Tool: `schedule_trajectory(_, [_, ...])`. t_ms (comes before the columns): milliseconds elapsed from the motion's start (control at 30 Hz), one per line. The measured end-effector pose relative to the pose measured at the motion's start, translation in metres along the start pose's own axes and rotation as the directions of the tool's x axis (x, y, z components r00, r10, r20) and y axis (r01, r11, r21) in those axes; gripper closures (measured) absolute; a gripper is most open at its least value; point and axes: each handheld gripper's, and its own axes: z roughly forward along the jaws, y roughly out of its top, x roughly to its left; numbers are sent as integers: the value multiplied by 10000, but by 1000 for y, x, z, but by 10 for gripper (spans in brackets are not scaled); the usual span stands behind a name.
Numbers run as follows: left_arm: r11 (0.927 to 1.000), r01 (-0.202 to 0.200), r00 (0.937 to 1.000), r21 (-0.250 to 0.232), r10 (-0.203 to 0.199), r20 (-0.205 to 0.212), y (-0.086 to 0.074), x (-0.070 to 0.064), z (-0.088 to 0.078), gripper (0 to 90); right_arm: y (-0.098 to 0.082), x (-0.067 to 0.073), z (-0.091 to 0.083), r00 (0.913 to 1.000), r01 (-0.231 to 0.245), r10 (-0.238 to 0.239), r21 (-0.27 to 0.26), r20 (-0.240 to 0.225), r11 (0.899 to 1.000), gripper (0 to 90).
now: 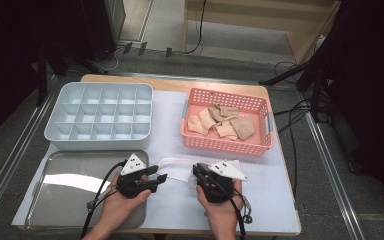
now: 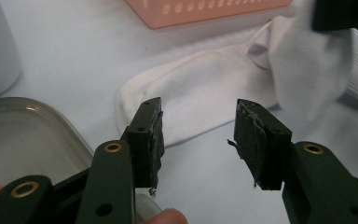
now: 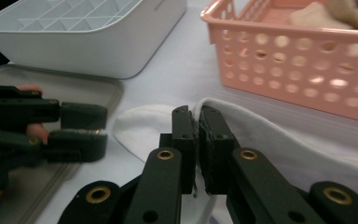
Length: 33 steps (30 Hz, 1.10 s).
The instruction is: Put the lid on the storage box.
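Right gripper (image 3: 198, 140) clamped on white cotton sock (image 3: 279, 140); left gripper (image 2: 198, 135) half open, empty. You lift fold over slowly, left jaws pin toe end flat.

You will find nothing to read anywhere here: no word, label, brand, number or sign stands legibly on any surface. The one hint of lettering is a faint embossed mark near the top edge of the white divided organizer box (image 3: 93, 42) in the right gripper view, at about one o'clock on its side wall, and it is too small and blurred for you to make out.
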Motion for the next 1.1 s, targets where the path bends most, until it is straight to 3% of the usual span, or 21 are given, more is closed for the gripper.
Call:
schedule_trajectory(167, [9997,-151,9999,201,150,44,-1,-5,2,524,8,-3,38,9979,397,-360,695,-545,9968,725])
schedule_trajectory(200, [9997,-151,9999,201,150,44,-1,-5,2,522,8,-3,38,9979,397,-360,695,-545,9968,725])
schedule_trajectory(233, [9997,-150,9999,194,149,65,-1,-5,2,520,13,-11,44,9949,-27,99,710,-1005,9975,664])
schedule_trajectory(300, [9998,-95,9999,199,93,120,-1,-4,2,516,17,-19,37,9898,-598,637,343,-1275,9976,634])
schedule_trajectory(400, [9997,-83,10000,239,82,50,-2,-3,4,515,19,-32,12,9902,-773,735,-276,-1187,9966,617])
schedule_trajectory(500, [9998,-100,9998,196,97,188,-2,-7,6,513,12,-48,-16,9940,-894,853,-606,-685,9941,617])
schedule_trajectory(600, [9994,-301,9990,195,294,341,-2,-12,8,503,-6,-65,-37,9968,-794,796,-585,16,9951,613])
schedule_trajectory(667, [9993,-311,9990,198,304,332,-1,-13,9,498,-12,-71,-43,9954,-917,930,-520,232,9944,606])
schedule_trajectory(700, [9994,-286,9990,184,279,342,-1,-15,11,498,-23,-80,-55,9908,-1153,1188,-557,645,9918,594])
schedule_trajectory(833, [9993,-311,9993,224,306,231,3,-19,16,515,-41,-89,-74,9818,-1462,1496,-371,1174,9886,520])
schedule_trajectory(867, [9993,-319,9993,219,315,200,4,-19,17,532,-46,-91,-76,9780,-1706,1722,-236,1178,9851,487])
schedule_trajectory(933, [9993,-354,9994,116,353,58,6,-19,19,586,-56,-93,-77,9641,-2158,2103,167,1620,9763,470])
schedule_trajectory(1000, [9999,-99,9998,-74,100,146,8,-18,20,664,-64,-96,-72,9604,-2443,2324,633,1539,9676,480])
schedule_trajectory(1033, [10000,-87,9999,-16,87,76,9,-18,21,691,-66,-97,-67,9587,-2513,2343,941,1614,9633,524])
schedule_trajectory(1100, [9996,-231,9997,151,230,44,10,-19,25,777,-67,-97,-64,9571,-2656,2506,939,1457,9595,662])
